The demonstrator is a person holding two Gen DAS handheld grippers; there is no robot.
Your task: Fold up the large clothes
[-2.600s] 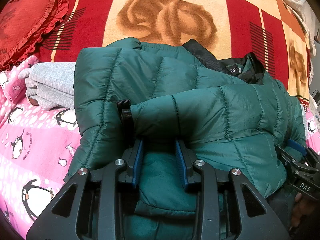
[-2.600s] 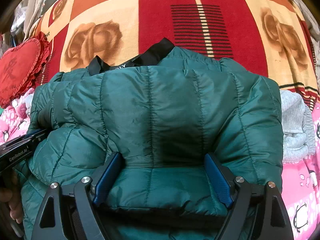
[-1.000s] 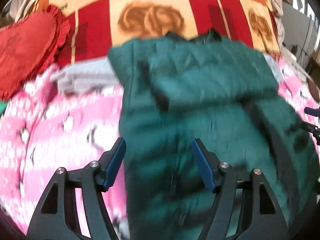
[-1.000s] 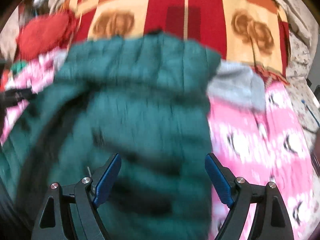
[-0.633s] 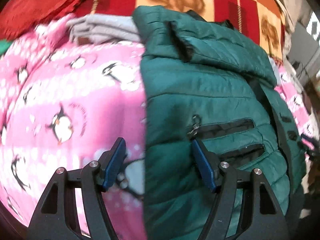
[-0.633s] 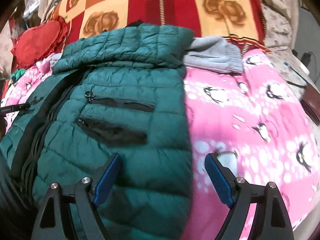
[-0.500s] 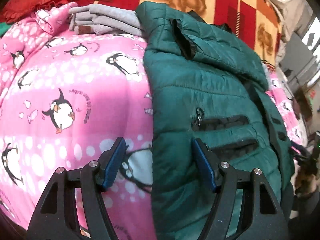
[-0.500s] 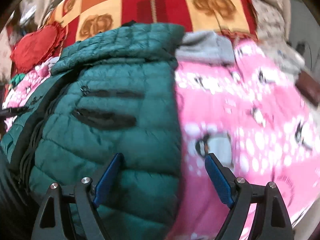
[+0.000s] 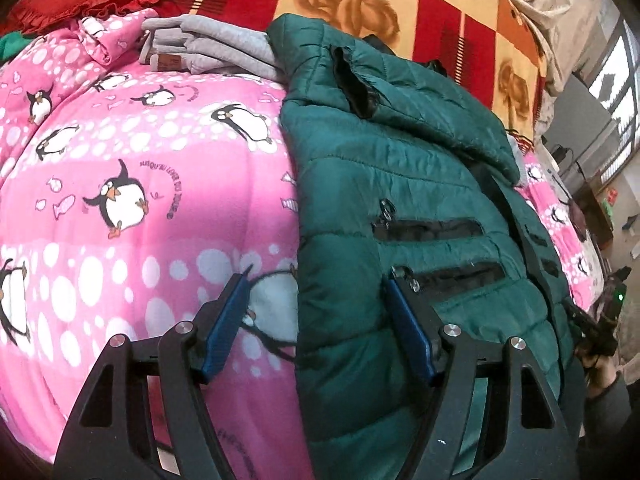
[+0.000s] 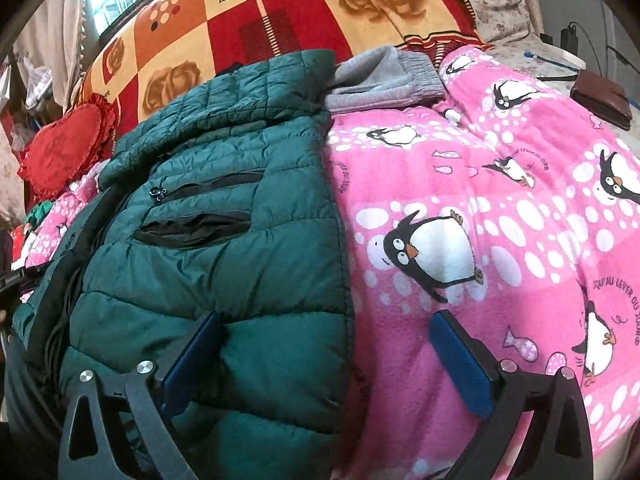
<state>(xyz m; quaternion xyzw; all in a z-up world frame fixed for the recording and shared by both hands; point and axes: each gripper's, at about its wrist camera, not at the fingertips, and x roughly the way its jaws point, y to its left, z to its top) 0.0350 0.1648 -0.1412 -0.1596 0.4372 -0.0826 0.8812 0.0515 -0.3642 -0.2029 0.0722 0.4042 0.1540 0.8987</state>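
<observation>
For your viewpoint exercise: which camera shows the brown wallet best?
The right wrist view: the wallet lies in plain sight at the far right, beyond the pink blanket. In the left wrist view I cannot make it out.

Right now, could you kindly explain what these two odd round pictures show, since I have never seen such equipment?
Each picture comes from a wide-angle camera fixed on a hand-held clamp tool; a person carries one in each hand. The black arms with blue pads at the bottom of each picture are the tool's two fingers.

One picture looks along the left gripper, the other along the right gripper. Both stand open and hold nothing. Each straddles a side edge of the green puffer jacket, one finger over the jacket and one over the bedding.

The jacket lies front-up on a pink penguin blanket, its upper part folded over and two black pocket openings showing. Behind it sit folded grey clothes, a red heart cushion and a red-and-orange rose blanket. A brown wallet lies at the far right.
</observation>
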